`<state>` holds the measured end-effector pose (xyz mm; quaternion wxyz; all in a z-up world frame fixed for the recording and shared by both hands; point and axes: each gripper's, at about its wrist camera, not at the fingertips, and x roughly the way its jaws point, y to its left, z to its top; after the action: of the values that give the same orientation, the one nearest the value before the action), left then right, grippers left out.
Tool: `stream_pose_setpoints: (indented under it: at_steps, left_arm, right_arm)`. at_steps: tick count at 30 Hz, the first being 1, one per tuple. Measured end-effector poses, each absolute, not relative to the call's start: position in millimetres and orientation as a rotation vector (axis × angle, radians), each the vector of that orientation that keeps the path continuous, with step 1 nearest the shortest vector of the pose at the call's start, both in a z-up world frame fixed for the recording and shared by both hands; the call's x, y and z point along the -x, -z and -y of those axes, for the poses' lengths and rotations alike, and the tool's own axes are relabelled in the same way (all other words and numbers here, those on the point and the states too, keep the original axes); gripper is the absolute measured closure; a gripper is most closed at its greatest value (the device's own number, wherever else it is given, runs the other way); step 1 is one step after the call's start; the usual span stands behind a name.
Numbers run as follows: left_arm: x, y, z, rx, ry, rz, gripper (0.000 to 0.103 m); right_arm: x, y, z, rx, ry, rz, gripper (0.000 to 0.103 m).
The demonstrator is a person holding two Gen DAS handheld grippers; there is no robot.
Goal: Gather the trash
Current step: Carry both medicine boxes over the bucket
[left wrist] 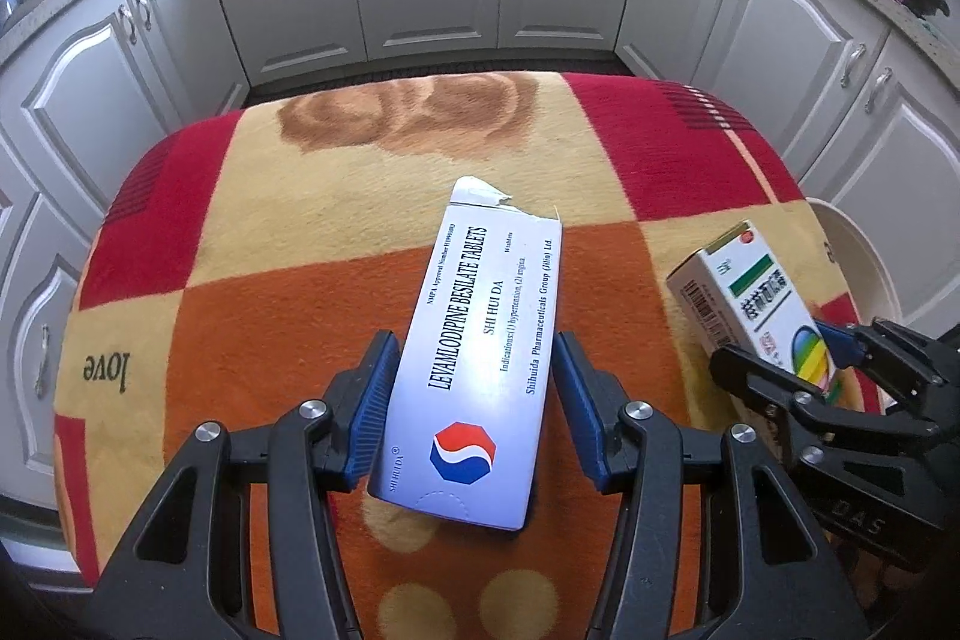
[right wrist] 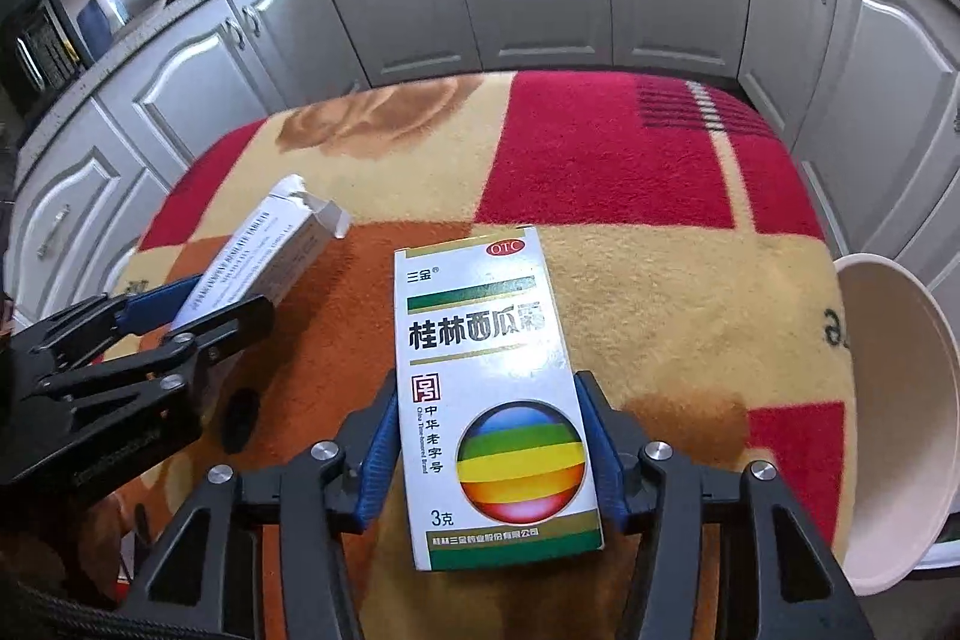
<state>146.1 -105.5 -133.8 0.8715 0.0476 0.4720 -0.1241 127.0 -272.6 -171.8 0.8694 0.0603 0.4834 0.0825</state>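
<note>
Left gripper (left wrist: 477,406) fingers (left wrist: 375,400) clamp the white tablet box (left wrist: 480,358); right gripper (right wrist: 489,451) fingers (right wrist: 381,451) clamp the rainbow-printed box (right wrist: 492,388). Both boxes are in hand above the blanket-covered counter (right wrist: 630,268), long axes pointing away along the fingers, the tablet box's torn flap leading. Pickup looks done; next comes carrying them, likely to the beige bowl (right wrist: 888,400) at the counter's right edge.

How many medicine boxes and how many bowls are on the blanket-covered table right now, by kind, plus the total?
Medicine boxes: 2, the white tablet box held in the left gripper and the rainbow-ball box held in the right gripper.
Bowls: 1, the cream bowl at the table's right edge.
Total: 3.
</note>
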Motion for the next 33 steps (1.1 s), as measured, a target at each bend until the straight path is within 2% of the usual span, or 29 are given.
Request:
stream_pose_setpoints:
  at_steps: [15, 33]
  left_arm:
    - [-132.6, 114.2, 174.1, -0.092, 0.427, -0.967, 0.052]
    - [-118.9, 118.8, 321.2, -0.202, 0.647, -0.983, 0.053]
  right_arm:
    - [-81.4, 136.2, 352.0, -0.19, -0.012, -0.901, 0.051]
    - [-33.8, 152.2, 489.8, -0.318, 0.253, -0.924, 0.051]
